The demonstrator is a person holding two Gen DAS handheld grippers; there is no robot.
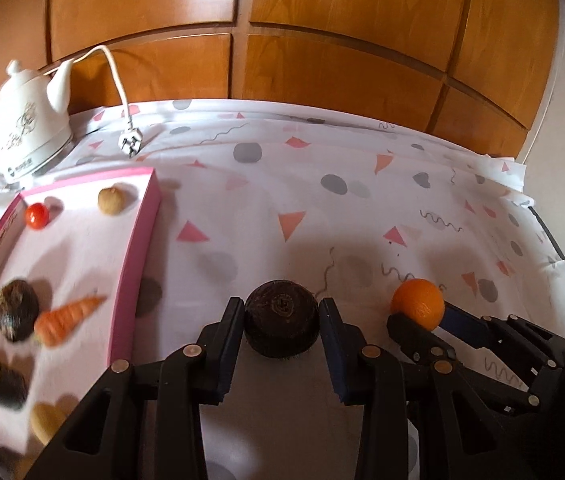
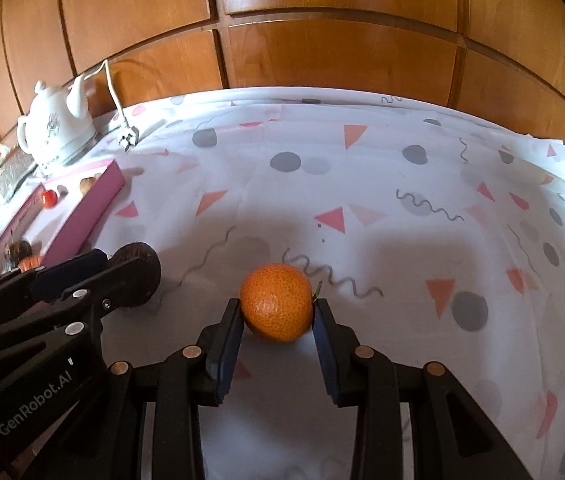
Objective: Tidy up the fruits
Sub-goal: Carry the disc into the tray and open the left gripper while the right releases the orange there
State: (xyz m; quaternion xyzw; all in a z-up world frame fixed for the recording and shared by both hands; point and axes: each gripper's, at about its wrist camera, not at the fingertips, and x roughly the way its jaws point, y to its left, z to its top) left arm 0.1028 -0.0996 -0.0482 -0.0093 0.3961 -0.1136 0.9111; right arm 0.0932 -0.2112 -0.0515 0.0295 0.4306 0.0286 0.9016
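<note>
Through my left wrist camera, my left gripper has its two fingers pressed against the sides of a dark brown, rough-skinned round fruit, pinching it just above the patterned tablecloth. I hold it at its widest part, I think, so it cannot roll out. Its top shows a ringed stem scar and fine fibres along the lower edge. To the left lies the pink-rimmed tray, already holding a small red tomato, a pale round longan-like fruit, another dark fruit and a carrot; that tray looks like the place for sorting. A white teapot-shaped kettle stands behind it, its plug lying loose on the cloth. At right, the orange sits in my other gripper.

Through my right wrist camera, my right gripper pinches the orange between both fingers, low over the cloth. Its peel is bright, pitted and evenly coloured, with a small stem stub on the right side. The left gripper is beside it, the dark fruit partly hidden behind its finger. The tray is well apart, further left.
</note>
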